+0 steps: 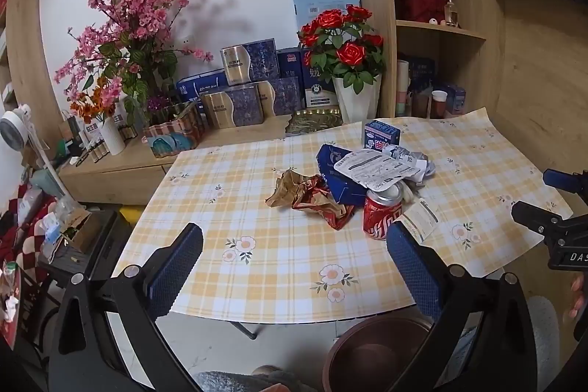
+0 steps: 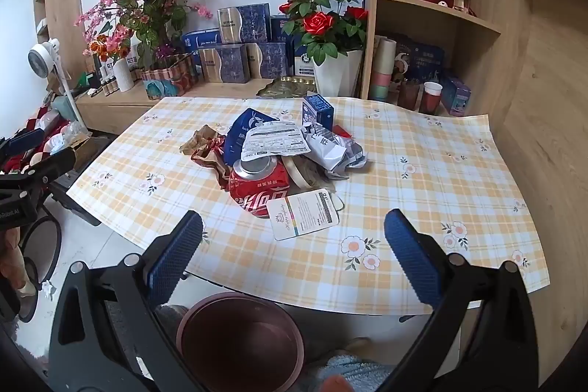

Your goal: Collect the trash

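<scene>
A pile of trash lies mid-table: a dented red cola can [image 1: 382,211] [image 2: 259,187], crumpled brown-and-red paper [image 1: 308,196] [image 2: 205,149], a flattened blue carton [image 1: 338,171] [image 2: 244,131], a white printed sheet [image 1: 378,167] [image 2: 275,142], a crumpled grey-white bag [image 2: 334,149], a small blue box [image 1: 382,133] [image 2: 318,111] and a white card [image 2: 303,214] [image 1: 419,218]. My left gripper [image 1: 294,267] is open and empty over the table's near edge. My right gripper [image 2: 294,259] is open and empty, in front of the card. A dark red bin [image 2: 240,342] [image 1: 375,351] stands on the floor below the near edge.
The table has a yellow checked cloth [image 1: 264,263] [image 2: 422,179]. Behind it a wooden counter holds pink blossoms [image 1: 139,24], a rose pot [image 1: 349,61] [image 2: 327,32] and blue gift boxes [image 1: 250,87]. Shelves [image 2: 437,10] stand at the right. Clutter and a fan [image 2: 44,61] are on the left.
</scene>
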Available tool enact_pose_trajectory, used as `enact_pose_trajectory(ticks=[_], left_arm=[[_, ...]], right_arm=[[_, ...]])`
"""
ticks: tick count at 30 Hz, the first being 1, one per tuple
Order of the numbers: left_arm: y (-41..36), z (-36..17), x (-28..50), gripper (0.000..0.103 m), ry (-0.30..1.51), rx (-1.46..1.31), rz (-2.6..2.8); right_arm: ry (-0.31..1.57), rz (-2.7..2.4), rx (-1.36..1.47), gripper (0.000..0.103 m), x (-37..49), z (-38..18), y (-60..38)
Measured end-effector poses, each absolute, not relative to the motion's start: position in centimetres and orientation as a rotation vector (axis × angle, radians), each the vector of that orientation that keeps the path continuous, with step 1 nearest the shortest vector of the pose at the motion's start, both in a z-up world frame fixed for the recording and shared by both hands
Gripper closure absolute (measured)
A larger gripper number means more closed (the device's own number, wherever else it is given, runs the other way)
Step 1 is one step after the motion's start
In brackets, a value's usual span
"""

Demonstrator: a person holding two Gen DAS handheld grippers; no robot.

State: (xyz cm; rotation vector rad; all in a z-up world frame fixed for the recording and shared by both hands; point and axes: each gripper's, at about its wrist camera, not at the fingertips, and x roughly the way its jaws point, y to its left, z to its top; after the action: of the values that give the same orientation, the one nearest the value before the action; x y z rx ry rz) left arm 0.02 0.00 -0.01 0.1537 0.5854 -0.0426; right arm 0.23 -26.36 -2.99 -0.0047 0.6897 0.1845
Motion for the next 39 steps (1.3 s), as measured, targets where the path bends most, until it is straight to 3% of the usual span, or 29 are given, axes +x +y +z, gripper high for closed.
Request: enact_pose_trajectory(ticks=[39], left_arm=[[1.2,-0.9,0.3,0.005,0.618,0.136,-0.029]], right_arm=[[0.693,0.182,-0.038,0.005,0.4,-2.5,-25.4]])
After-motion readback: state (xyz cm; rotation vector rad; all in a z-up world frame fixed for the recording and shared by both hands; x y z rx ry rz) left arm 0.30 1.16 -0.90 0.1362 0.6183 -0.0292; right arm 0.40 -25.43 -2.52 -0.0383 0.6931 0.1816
